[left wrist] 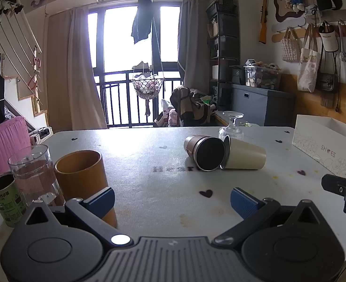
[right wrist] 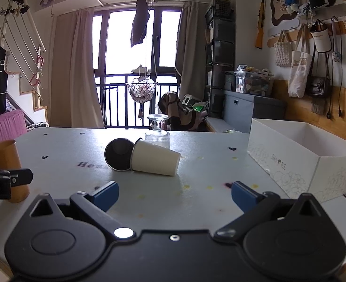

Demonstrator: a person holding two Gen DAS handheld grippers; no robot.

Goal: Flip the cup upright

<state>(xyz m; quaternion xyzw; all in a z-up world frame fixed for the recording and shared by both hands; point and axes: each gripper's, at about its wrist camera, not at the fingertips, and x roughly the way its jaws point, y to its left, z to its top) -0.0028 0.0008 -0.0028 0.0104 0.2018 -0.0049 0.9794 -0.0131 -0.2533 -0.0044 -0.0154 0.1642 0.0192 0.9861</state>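
Note:
Two cups lie on their sides, touching, mid-table: a cream cup (left wrist: pixel 244 156) (right wrist: pixel 155 157) and a metal cup with a dark inside (left wrist: pixel 205 152) (right wrist: pixel 118 154). A ribbed glass goblet (left wrist: pixel 231 127) (right wrist: pixel 157 132) stands upside down just behind them. My left gripper (left wrist: pixel 173 199) is open and empty, well short of the cups. My right gripper (right wrist: pixel 175 193) is open and empty, just in front of the cream cup. The right gripper's side shows at the right edge of the left wrist view (left wrist: pixel 344 190).
An orange cup (left wrist: pixel 83 178) (right wrist: pixel 8 166), a clear glass (left wrist: pixel 35 171) and a green can (left wrist: pixel 4 199) stand upright at the left, the orange cup against my left finger (left wrist: pixel 100 199). A white shoe box (left wrist: pixel 325 145) (right wrist: pixel 307 155) sits at the right. The table (left wrist: pixel 137 155) has heart marks.

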